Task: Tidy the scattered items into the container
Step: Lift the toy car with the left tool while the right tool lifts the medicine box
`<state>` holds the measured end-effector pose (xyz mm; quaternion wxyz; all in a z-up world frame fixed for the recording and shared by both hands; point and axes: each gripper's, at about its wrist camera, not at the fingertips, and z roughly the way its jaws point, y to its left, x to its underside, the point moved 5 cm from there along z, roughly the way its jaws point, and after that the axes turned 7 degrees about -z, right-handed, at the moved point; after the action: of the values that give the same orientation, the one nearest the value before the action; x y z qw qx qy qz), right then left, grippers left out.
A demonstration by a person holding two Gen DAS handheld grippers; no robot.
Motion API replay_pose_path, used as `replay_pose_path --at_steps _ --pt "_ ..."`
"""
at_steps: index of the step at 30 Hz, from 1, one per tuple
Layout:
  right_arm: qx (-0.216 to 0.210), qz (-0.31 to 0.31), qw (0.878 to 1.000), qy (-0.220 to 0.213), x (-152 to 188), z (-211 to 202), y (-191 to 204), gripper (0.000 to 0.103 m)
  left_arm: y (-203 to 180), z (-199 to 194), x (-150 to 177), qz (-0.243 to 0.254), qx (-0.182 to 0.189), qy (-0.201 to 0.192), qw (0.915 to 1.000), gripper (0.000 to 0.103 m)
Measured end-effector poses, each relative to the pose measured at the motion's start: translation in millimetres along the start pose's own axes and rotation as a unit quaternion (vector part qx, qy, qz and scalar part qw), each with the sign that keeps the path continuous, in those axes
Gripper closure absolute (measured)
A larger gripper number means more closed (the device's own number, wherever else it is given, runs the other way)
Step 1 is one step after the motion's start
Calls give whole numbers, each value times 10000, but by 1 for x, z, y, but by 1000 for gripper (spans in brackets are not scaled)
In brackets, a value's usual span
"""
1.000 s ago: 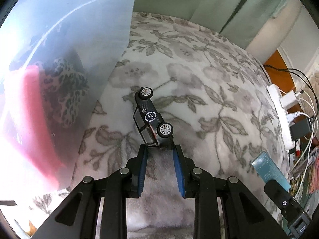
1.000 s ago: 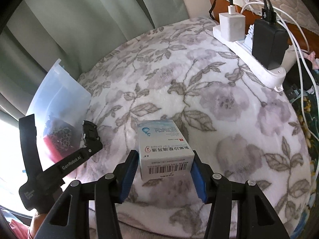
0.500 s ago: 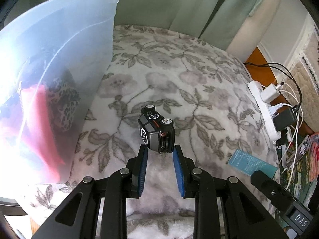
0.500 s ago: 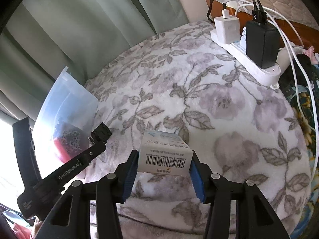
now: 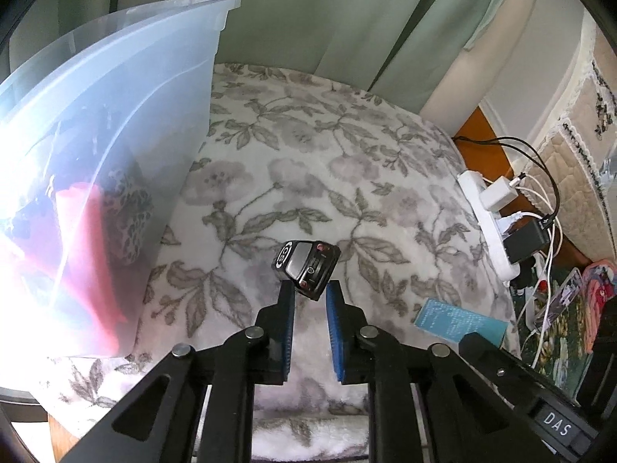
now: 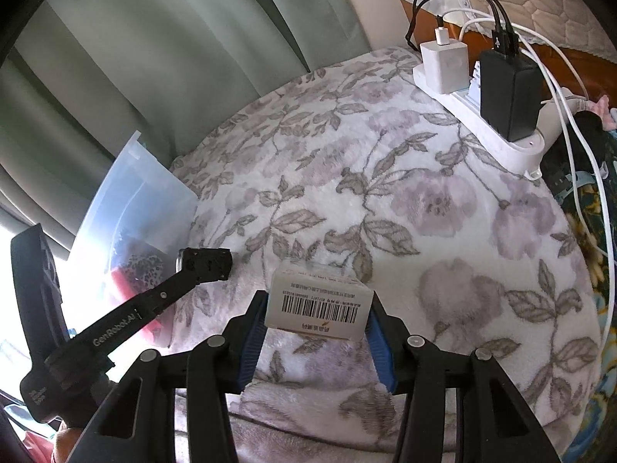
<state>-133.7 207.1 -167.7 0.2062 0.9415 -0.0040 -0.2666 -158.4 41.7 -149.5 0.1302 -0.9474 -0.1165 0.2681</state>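
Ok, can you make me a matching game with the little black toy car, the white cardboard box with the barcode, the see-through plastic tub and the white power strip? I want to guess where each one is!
Things:
1. little black toy car
2. white cardboard box with the barcode
3. see-through plastic tub
4. white power strip

Places:
A. at the right edge of the flowery blanket, chargers plugged in
B. at the left gripper's tips
C. on the left, red cloth inside
D. between the right gripper's blue pads

Pairs: 1-B, 2-D, 3-C, 4-A

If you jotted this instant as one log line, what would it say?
left gripper: closing on small black toy car | right gripper: shut on white barcoded carton | clear plastic bin: left, on floral blanket
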Motion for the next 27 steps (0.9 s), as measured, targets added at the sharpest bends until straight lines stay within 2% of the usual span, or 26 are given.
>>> replay_pose_path --at_steps 10,12,14,17,27 --pt "10 36 10000 62 1 3 -1 51 3 16 -5 36 -159 -2 9999 86" --pt "1 39 10000 80 2 3 -1 51 3 20 -7 133 -251 8 9996 84" --pt "-8 43 9999 94 3 4 -1 51 5 24 -8 180 -298 43 9994 76" --pt "-21 58 9999 107 3 4 -1 51 8 31 -11 217 -376 58 9990 72" --pt "-34 83 9999 145 3 9 -1 51 7 35 -18 404 -370 -72 9985 72"
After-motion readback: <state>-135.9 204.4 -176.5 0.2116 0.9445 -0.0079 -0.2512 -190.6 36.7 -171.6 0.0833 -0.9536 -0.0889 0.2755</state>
